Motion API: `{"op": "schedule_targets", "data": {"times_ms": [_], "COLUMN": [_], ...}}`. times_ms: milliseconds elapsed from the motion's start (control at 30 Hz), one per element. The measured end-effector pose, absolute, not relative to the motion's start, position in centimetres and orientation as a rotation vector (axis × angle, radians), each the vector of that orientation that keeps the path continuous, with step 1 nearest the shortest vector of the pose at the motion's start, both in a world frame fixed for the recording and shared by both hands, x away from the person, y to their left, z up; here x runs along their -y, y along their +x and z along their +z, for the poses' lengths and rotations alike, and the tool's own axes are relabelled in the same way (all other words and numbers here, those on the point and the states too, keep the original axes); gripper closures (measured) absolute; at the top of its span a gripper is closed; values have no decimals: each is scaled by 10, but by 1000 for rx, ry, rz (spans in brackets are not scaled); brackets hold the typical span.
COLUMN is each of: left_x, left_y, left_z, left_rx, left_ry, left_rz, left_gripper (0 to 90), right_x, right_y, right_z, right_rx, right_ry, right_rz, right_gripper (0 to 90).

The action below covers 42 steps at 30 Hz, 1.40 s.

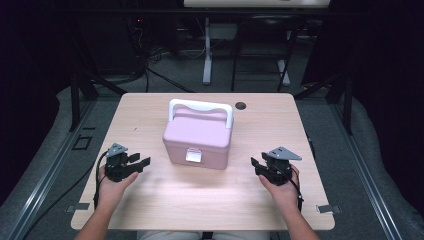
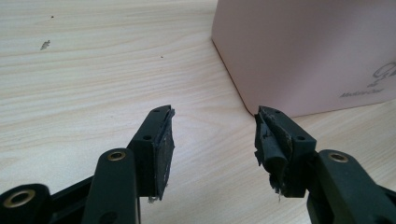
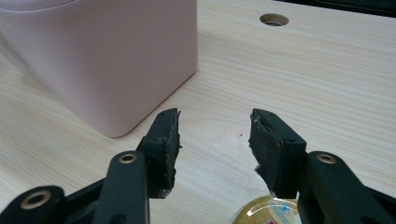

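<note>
Both empty claws, left claw [image 1: 142, 162] and right claw [image 1: 255, 164], gaped beside the rigid, light-looking pink box [image 1: 199, 139], best lifted by its white handle [image 1: 201, 107].

Overhead view; 2 close tool-mounted views

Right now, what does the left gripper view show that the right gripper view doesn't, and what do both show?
Left gripper view: faint script lettering low on the pink box's wall, and the left hand-held gripper, open with nothing between its jaws.

Right gripper view: a round hole in the table, a round gold-rimmed object at the bottom edge, and the right hand-held gripper, also open.

Both: the pink box beyond the jaws, standing on the light wooden table.
</note>
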State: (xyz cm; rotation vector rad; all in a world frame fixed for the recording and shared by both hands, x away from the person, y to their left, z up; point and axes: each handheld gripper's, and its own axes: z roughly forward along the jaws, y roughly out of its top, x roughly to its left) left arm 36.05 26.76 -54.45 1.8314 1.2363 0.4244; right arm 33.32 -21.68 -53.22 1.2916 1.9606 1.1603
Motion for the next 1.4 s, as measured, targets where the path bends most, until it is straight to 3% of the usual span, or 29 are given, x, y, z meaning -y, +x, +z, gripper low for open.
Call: {"op": "schedule_targets", "data": {"times_ms": [467,633,933,1400], "left_x": [-263,-261,-262,-252], "left_y": [358,354,358,386], "left_z": [-547,-545,-535,-515], "left_rx": [-1171,-1169,-1171,-1193], "left_ry": [1872,1883,1857,1819], "left_rz": [404,431,413,380], "left_gripper": [515,511,573,642], "right_x": [212,204,197,194], "right_y": [335,334,337,354], "right_z": [-534,-532,-533,-524], "right_rx": [-1969,-1965,-2042,-2027], "right_ry": [1326,1325,1327,1393], "right_rz": [1156,1197,1195,1198], "right_gripper": [521,483,580,615]}}
